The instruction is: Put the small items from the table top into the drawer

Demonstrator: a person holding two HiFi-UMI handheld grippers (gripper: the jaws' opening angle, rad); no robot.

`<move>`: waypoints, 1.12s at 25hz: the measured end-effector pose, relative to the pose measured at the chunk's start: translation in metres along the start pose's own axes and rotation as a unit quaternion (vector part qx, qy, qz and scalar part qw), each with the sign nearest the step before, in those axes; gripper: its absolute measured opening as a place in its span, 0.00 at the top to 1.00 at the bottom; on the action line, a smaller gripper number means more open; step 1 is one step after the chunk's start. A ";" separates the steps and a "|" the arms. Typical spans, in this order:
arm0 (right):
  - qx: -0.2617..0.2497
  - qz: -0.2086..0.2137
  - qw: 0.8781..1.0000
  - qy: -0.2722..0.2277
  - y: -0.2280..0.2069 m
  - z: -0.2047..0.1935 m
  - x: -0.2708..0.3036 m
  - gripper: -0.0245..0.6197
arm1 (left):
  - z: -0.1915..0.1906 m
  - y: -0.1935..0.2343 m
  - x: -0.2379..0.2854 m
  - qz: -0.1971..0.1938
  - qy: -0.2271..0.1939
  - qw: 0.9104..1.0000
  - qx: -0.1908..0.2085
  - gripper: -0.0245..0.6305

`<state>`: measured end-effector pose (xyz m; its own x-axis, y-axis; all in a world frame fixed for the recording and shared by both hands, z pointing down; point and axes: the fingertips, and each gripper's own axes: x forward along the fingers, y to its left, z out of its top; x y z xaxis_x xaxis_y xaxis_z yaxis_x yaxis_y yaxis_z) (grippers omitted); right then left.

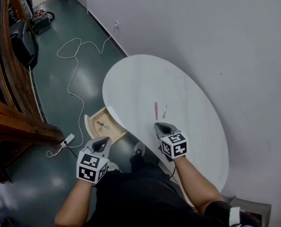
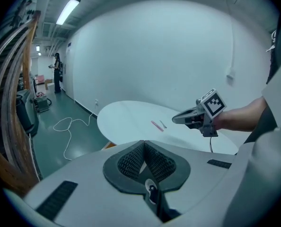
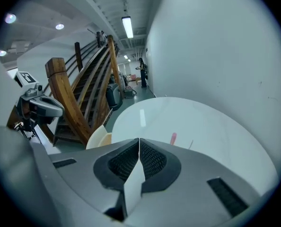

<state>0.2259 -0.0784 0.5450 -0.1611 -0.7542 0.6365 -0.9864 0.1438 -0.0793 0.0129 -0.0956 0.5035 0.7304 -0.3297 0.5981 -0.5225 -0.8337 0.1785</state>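
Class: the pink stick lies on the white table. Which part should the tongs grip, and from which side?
Probably its middle, pinched across the narrow width, coming down from above. The pink stick lies flat on the table, long and thin, running lengthwise away from the right tongs.

L tongs (image 1: 101,144) & R tongs (image 1: 161,128) both closed, empty, R further fwd.

left gripper (image 1: 101,144), right gripper (image 1: 160,126): grey shells, black ribbed pads (image 2: 130,162), black-white marker cubes (image 1: 90,167); black clothes (image 1: 140,197).
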 end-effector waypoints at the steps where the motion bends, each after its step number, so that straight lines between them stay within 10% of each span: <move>1: 0.003 -0.007 1.000 0.011 -0.009 -0.006 0.003 0.95 | 0.002 -0.001 0.003 0.000 0.003 1.000 0.000 0.94; 28: 0.108 -0.110 0.982 0.110 -0.124 -0.071 0.080 0.85 | 0.015 0.007 0.042 0.010 0.050 0.999 -0.009 0.94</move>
<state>0.3377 -0.1107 0.6602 0.0439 -0.5924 0.8045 -0.9841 -0.1643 -0.0672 0.0467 -0.1222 0.5186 0.6733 -0.2996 0.6760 -0.5446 -0.8193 0.1793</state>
